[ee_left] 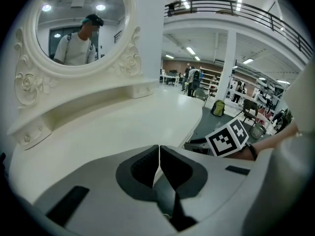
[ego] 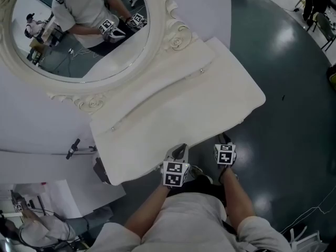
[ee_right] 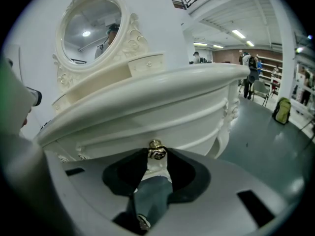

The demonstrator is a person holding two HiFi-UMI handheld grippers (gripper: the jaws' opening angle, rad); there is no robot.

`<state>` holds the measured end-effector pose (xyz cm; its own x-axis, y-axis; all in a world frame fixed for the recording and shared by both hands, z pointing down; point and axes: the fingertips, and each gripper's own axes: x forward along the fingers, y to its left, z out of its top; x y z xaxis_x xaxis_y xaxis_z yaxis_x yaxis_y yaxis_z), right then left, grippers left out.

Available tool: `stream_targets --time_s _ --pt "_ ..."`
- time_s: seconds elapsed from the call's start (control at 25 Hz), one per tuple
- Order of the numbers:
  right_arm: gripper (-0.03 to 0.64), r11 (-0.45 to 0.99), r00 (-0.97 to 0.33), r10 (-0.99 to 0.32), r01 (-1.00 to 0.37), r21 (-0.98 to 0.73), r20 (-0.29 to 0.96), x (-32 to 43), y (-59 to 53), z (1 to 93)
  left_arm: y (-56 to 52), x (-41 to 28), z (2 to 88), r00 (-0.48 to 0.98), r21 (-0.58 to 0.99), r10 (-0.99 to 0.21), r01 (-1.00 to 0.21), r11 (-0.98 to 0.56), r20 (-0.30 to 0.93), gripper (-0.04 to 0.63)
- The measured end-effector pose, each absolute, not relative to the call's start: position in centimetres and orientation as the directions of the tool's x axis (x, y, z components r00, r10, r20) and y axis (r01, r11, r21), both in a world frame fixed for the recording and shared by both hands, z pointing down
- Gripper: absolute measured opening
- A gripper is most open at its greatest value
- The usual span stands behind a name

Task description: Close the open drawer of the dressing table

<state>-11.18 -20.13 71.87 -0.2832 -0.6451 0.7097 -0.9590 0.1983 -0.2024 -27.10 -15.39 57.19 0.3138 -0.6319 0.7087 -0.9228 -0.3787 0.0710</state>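
The white dressing table (ego: 173,114) fills the middle of the head view, with its oval mirror (ego: 79,30) at about 10 o'clock, and both tongs wait at its front edge near 6 o'clock. The drawer (ee_right: 187,134) is under the overhanging top, so the head view hides it. Only the right gripper view shows its front, at 12 o'clock from the jaws. How far it stands out I cannot tell. The right gripper (ee_right: 157,157) has its jaws wide, one on each side of the small brass knob (ee_right: 156,149), and the pads seem to touch it on both sides. I think this hold is there to guide the drawer straight while it is pushed in. The left gripper (ee_left: 159,154) has its jaws pressed together with nothing between them. It hangs over the table top, probably only kept out of the way. The closing seems at its beginning. A straight push toward the table is needed, because a slanted one could jam the drawer.
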Motion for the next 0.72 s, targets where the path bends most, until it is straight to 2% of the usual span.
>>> stream_targets --time_s 0.32,0.64,0.72 --pt "0.135 0.326 -0.298 -0.561 -0.937 -0.126 0.772 -11.9 -19.3 71.0 -14.1 -27.1 56.1 0.288 0.093 -0.650 -0.944 -0.318 0.703 0.012" --pt "0.133 0.404 -0.369 -0.583 -0.905 -0.136 0.724 -10.4 -16.0 64.7 -12.9 -24.8 53.6 0.241 0.131 -0.711 -0.969 -0.207 0.661 0.012" --pt "0.099 0.434 -0.403 -0.599 -0.890 -0.143 0.692 -10.5 -15.5 62.3 -12.5 -24.2 52.8 0.226 0.146 -0.735 -0.974 -0.173 0.639 0.012"
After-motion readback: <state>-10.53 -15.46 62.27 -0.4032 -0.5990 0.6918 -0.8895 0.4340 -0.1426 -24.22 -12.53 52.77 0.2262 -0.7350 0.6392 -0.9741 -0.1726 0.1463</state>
